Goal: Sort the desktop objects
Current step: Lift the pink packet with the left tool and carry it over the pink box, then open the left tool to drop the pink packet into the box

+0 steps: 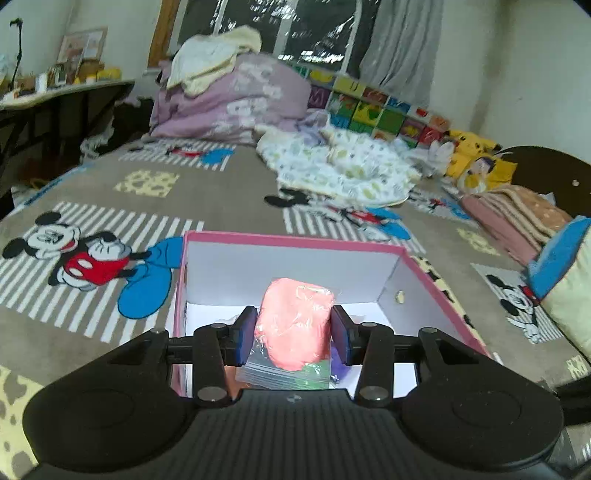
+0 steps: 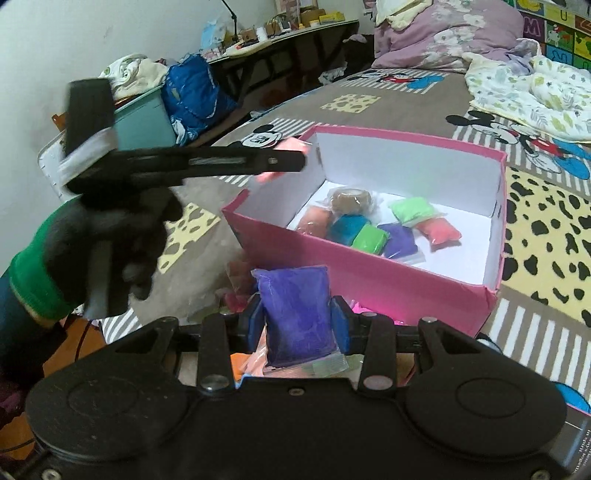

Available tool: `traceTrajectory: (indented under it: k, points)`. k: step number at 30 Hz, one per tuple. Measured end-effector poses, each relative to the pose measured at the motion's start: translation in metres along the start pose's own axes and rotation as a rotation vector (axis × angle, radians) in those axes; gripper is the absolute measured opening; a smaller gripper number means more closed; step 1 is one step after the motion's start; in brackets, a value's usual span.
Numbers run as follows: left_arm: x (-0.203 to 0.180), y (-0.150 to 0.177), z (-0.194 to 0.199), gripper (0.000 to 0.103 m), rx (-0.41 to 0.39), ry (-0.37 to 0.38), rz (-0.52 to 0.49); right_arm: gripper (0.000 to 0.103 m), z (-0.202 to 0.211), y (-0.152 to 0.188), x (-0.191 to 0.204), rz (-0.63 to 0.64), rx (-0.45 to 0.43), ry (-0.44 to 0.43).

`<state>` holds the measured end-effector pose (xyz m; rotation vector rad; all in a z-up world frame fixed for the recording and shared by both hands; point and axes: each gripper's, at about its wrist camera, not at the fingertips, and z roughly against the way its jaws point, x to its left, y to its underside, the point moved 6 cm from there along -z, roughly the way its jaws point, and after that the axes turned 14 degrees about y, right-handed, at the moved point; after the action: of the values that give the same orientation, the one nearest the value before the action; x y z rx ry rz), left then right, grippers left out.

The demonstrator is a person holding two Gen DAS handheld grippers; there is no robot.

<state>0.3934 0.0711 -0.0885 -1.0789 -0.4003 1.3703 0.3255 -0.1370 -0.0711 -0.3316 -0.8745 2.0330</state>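
My left gripper [image 1: 294, 328] is shut on a pink clay packet [image 1: 295, 321] in clear plastic and holds it over the open pink box [image 1: 291, 242]. In the right wrist view the left gripper [image 2: 284, 162] reaches over the box's near-left corner [image 2: 332, 254], the pink packet [image 2: 291, 146] partly hidden behind it. My right gripper [image 2: 297, 325] is shut on a purple clay packet [image 2: 295, 314], just outside the box's near wall. Inside lie several clay packets: brown [image 2: 349, 199], blue [image 2: 347, 227], green [image 2: 369, 238], purple [image 2: 400, 240], light green [image 2: 412, 208], pink [image 2: 439, 229].
The box sits on a Mickey Mouse bedspread [image 1: 110, 192]. More loose packets [image 2: 236, 295] lie under my right gripper. Quilts [image 1: 236, 96] and a floral blanket [image 1: 343, 166] are piled at the far end. A cluttered desk [image 2: 288, 33] and a teal bin [image 2: 144, 122] stand to the left.
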Motion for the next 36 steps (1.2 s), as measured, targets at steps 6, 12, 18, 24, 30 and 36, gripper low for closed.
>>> traceTrajectory:
  k: [6,12,18,24,30,36]
  points:
    - [0.015,0.002,-0.03,0.042,0.081,-0.054,0.011,0.038,-0.004,0.004,-0.003,-0.005,0.006,0.01]
    - [0.024,0.009,-0.046,0.042,0.17,-0.088,0.008,0.038,-0.002,0.004,-0.006,-0.013,0.003,0.008]
    - [0.011,0.014,-0.054,0.042,0.26,-0.13,-0.136,0.038,-0.003,0.005,-0.005,0.001,0.004,0.017]
    - [-0.008,0.022,-0.07,0.042,0.365,-0.129,-0.261,0.038,-0.002,0.006,-0.005,0.004,0.004,0.021]
    - [-0.002,0.027,-0.088,0.042,0.461,-0.127,-0.227,0.038,-0.001,0.006,-0.005,0.006,0.006,0.017]
    - [0.004,0.026,-0.099,0.042,0.5,-0.153,-0.213,0.038,-0.001,0.007,-0.007,0.002,0.008,0.015]
